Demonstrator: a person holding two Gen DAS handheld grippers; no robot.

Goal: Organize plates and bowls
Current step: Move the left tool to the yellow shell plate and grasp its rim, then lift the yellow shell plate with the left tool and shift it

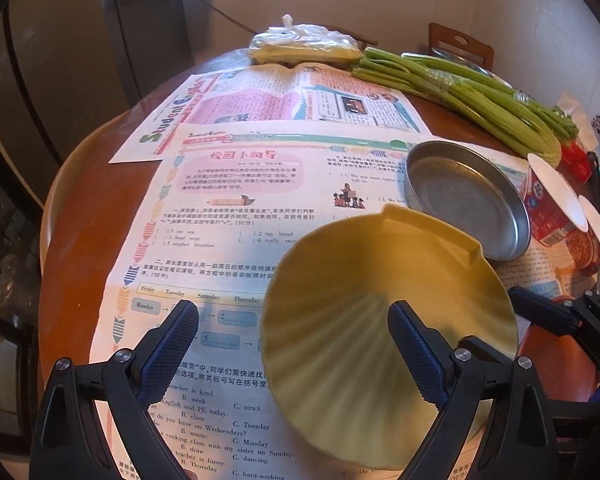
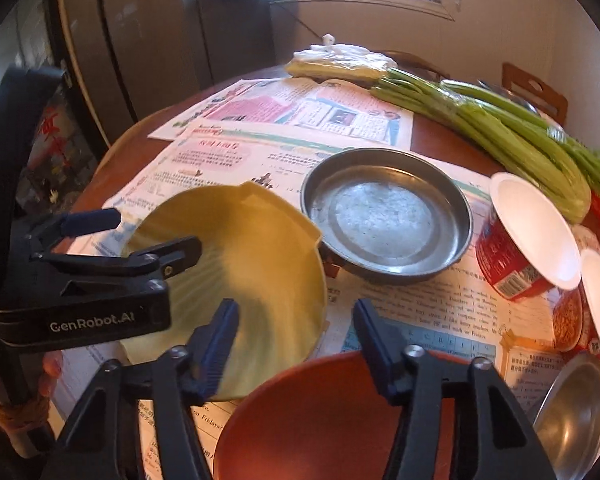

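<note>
A pale yellow ribbed bowl [image 1: 360,264] [image 2: 268,248] with a notched rim sits on newspaper on the round brown table [image 1: 84,208]. My left gripper [image 1: 294,308] [image 2: 156,230] is open and straddles the bowl's near-left rim, one finger inside and one outside over the paper, neither pad pressing. A red-brown bowl [image 2: 320,412] [image 1: 552,356] lies just right of the yellow one. My right gripper [image 2: 298,342] [image 1: 568,308] hovers over its far rim. Its jaws are narrow but apart, with nothing pinched between them. A round metal pan [image 1: 468,200] [image 2: 384,220] stands behind both bowls.
Two red instant-noodle cups [image 2: 528,248] lie tipped at the right, and a steel bowl [image 2: 572,412] sits by the near right edge. Celery [image 1: 480,96] and a plastic bag [image 1: 304,48] lie at the back. Newspapers [image 1: 228,208] cover the table. A hand [image 2: 48,376] holds the left gripper.
</note>
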